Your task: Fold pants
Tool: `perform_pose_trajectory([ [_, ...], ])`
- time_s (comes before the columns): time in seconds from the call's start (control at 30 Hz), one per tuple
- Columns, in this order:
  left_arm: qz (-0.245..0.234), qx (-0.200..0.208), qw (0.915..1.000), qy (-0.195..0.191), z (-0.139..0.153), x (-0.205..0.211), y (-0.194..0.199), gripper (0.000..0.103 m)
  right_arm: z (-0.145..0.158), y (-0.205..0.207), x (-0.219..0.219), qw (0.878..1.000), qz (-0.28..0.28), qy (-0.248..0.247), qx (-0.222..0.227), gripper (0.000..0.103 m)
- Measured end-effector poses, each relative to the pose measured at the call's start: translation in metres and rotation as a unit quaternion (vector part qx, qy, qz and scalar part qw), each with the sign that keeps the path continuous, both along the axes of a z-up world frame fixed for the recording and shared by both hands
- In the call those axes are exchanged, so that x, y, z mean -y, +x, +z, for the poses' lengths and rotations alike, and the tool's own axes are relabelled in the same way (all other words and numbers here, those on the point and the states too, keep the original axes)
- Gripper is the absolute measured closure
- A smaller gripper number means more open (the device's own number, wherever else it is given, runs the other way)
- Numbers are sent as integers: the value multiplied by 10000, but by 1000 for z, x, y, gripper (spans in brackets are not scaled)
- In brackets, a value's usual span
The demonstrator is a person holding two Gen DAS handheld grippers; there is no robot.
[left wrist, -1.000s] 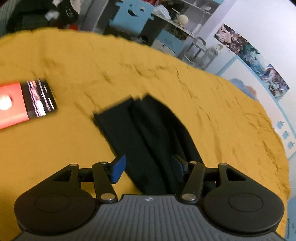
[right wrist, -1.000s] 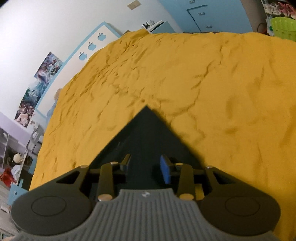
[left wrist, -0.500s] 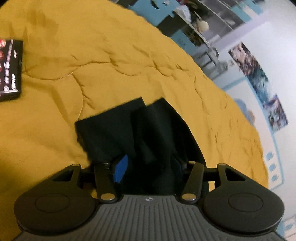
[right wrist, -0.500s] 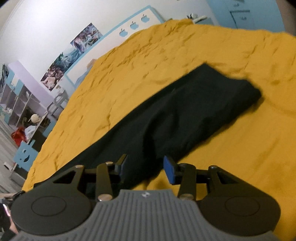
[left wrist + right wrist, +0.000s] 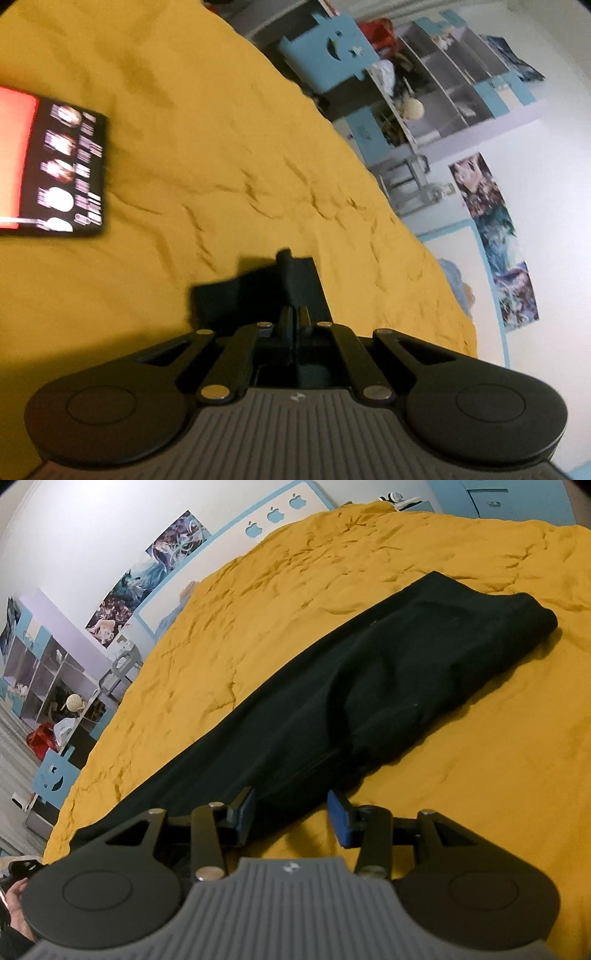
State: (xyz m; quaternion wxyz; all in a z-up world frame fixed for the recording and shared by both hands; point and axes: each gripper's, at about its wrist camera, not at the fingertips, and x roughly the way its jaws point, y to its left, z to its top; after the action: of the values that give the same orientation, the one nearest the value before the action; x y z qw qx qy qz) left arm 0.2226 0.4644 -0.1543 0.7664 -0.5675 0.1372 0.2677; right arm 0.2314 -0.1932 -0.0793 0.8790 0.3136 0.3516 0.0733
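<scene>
Black pants [image 5: 369, 686] lie folded lengthwise on the yellow bedspread [image 5: 295, 590], running from lower left to upper right in the right wrist view. My right gripper [image 5: 291, 812] is open, its blue pads at the near edge of the pants about midway along. In the left wrist view my left gripper [image 5: 294, 319] is shut on the pants' leg end [image 5: 258, 291], with a pinched bit of black cloth sticking up between the fingers.
A red and black box [image 5: 51, 170] lies on the bedspread [image 5: 184, 147] left of the left gripper. Beyond the bed edge stand a blue chair [image 5: 328, 59], shelves [image 5: 443, 103] and a poster-covered wall [image 5: 147, 572].
My left gripper has closed on the leg end of the pants. My right gripper has pulled back from the waist end and now sits open at the pants' side.
</scene>
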Motion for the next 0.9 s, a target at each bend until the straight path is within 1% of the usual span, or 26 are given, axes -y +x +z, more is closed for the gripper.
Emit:
perform_pose_trajectory([
  [0.07,72,-172,9998,76,-1,-4,-2,103,2,-1,-1,10000,-2,11,29,63],
  [0.13,94,-451,9988,165,-8,-8,1,103,3,-1,-4,10000,9,10,50,63],
  [0.2,96,-763,9970,17,-20,-12,4,103,6,-1,-6,10000,51,-15,67,63],
  [0.23,107,-811,9966,-103,-25,-12,4,103,8,-1,-11,9998,93,-109,104,63],
  [0.27,135,-775,9966,-225,-27,-11,4,103,10,-1,-15,9995,165,-240,150,62],
  [0.33,175,-724,9968,-288,-24,-9,1,102,18,-1,-31,9971,362,-620,266,62],
  [0.4,83,-687,9974,-184,-17,-4,3,86,24,-2,-51,9922,613,-988,447,62],
  [0.47,32,-612,9981,-50,-13,-3,3,80,29,-2,-75,9846,877,-1382,612,61],
  [0.53,-36,-568,9984,33,-11,-4,7,79,31,-3,-102,9735,1137,-1830,764,59],
  [0.6,-105,-488,9987,-61,-18,-8,12,77,28,-4,-128,9596,1308,-2323,899,51],
  [0.63,-192,-420,9988,-163,-24,-10,15,76,25,-3,-143,9497,1435,-2610,965,50],
  [0.7,-350,-349,9984,-269,-33,-11,23,72,20,-1,-165,9337,1676,-2978,1066,50],
  [0.77,-433,-436,9979,-189,-37,-9,30,72,19,-3,-188,9146,1889,-3314,1340,52],
  [0.83,-531,-427,9977,-57,-35,-5,32,76,19,-8,-210,8951,2137,-3556,1632,52],
  [0.87,-598,-418,9973,-19,-34,-3,33,86,17,-11,-220,8849,2280,-3663,1754,52],
  [0.9,-657,-421,9969,2,-33,-2,35,101,15,-11,-229,8753,2392,-3785,1826,54],
])
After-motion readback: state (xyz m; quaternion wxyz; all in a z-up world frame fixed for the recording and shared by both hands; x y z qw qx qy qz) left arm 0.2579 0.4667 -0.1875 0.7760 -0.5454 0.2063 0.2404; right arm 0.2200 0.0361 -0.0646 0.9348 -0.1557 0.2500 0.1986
